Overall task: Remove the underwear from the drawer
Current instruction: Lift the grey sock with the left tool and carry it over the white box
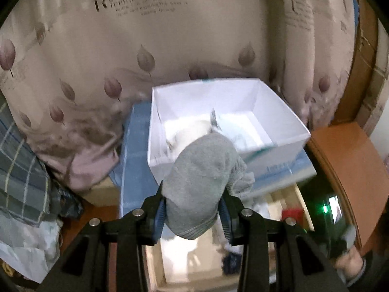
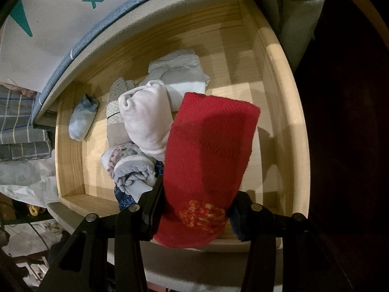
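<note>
My left gripper [image 1: 193, 210] is shut on a grey knit garment [image 1: 201, 182] and holds it in front of an open white box [image 1: 279, 143] that has white cloth inside. My right gripper [image 2: 194, 209] is shut on a red knit garment [image 2: 209, 153] with an orange pattern, held above the open wooden drawer [image 2: 279, 112]. In the drawer lie a white rolled garment [image 2: 143, 119], a pale folded one [image 2: 180, 73], a small light-blue one [image 2: 81, 119], a grey patterned one [image 2: 116, 112] and a bunched floral one [image 2: 131, 168].
The white box sits on a blue-edged mattress [image 1: 136, 150] beside a leaf-printed quilt [image 1: 121, 48]. A plaid cloth [image 1: 22, 170] lies at the left. An orange-brown wooden panel [image 1: 347, 170] stands at the right. The box's printed side [image 2: 60, 19] overhangs the drawer's back.
</note>
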Tool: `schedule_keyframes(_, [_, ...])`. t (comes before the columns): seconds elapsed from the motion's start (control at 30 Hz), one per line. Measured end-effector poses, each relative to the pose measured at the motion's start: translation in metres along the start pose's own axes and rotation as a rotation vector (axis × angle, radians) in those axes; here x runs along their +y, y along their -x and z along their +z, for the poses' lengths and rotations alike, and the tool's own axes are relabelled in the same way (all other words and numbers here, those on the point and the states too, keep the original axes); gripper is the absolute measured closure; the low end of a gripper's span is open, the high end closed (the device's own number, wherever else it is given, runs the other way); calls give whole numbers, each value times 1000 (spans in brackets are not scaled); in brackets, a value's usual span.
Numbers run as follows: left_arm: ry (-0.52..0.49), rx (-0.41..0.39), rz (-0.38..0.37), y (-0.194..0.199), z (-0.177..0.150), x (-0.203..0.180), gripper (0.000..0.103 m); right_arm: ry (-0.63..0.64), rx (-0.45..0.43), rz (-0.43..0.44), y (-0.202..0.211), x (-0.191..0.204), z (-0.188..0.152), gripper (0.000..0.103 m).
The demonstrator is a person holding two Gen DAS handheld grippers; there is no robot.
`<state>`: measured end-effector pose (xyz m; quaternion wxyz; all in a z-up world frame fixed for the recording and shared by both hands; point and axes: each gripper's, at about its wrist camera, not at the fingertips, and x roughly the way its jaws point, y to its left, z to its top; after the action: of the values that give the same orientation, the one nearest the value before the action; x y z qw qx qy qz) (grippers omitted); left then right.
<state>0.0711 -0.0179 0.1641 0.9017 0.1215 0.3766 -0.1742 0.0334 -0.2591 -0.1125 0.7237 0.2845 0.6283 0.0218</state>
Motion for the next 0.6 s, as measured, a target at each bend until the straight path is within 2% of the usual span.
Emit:
schedule_keyframes(0.27, [-6,-34,54,-42,42,10,65,-2,-6,3,1,1,0,59])
schedule_keyframes(0.4, [23,3,43,-69,53,15,65,-6,-4,7,0,2,-1,59])
schedule_keyframes(0.6, [-23,74,103,-104,51,3,65,-7,-2,13,-1,2,-1,59])
